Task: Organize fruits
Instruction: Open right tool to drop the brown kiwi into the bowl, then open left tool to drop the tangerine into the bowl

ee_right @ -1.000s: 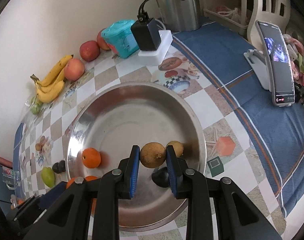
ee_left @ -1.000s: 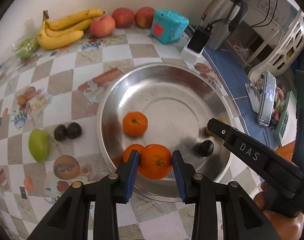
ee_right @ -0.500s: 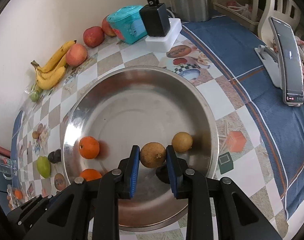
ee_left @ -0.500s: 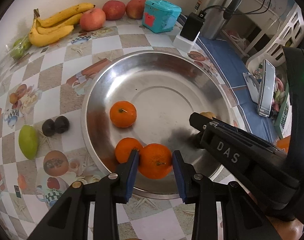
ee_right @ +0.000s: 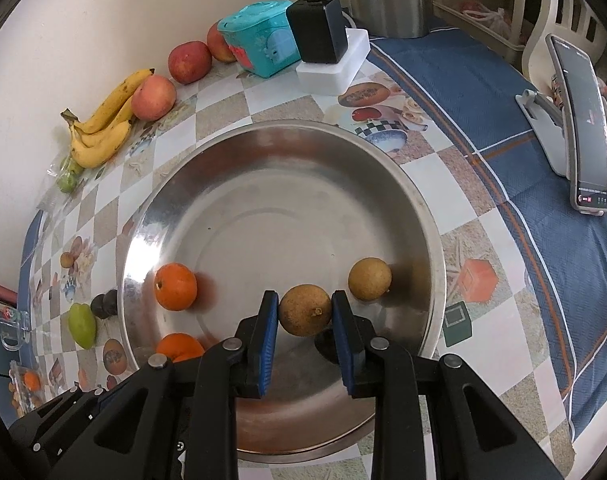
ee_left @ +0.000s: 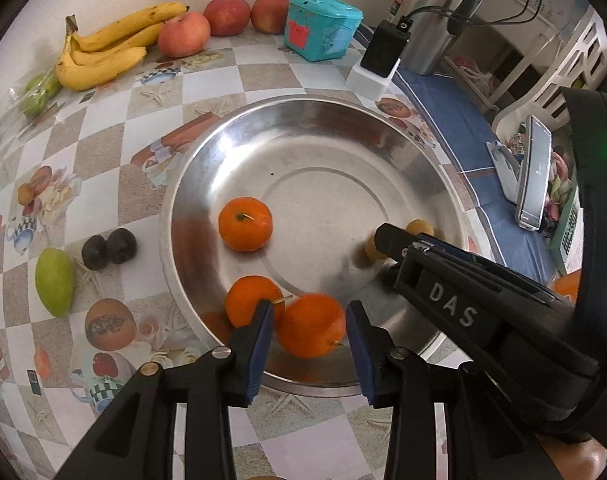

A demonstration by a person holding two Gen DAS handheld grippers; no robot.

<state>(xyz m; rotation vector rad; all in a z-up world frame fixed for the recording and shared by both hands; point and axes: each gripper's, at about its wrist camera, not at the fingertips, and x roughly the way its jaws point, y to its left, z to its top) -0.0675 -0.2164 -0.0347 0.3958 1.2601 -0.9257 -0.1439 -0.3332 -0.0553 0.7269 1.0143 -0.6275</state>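
My left gripper [ee_left: 308, 334] has just been opening, pads off the blurred orange [ee_left: 311, 326] between them, low in the steel bowl [ee_left: 303, 128] beside another orange [ee_left: 252, 305]. My right gripper [ee_right: 305, 322] clamps a brown round fruit [ee_right: 305, 310] over the bowl, a second brown fruit [ee_right: 369, 279] just beside

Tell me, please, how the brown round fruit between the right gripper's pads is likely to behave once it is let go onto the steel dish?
The brown round fruit looks nearly spherical, so it will probably roll. The steel dish slopes inward, which should steer it toward the centre. Its matte, rough-looking skin likely grips the right gripper pads well.
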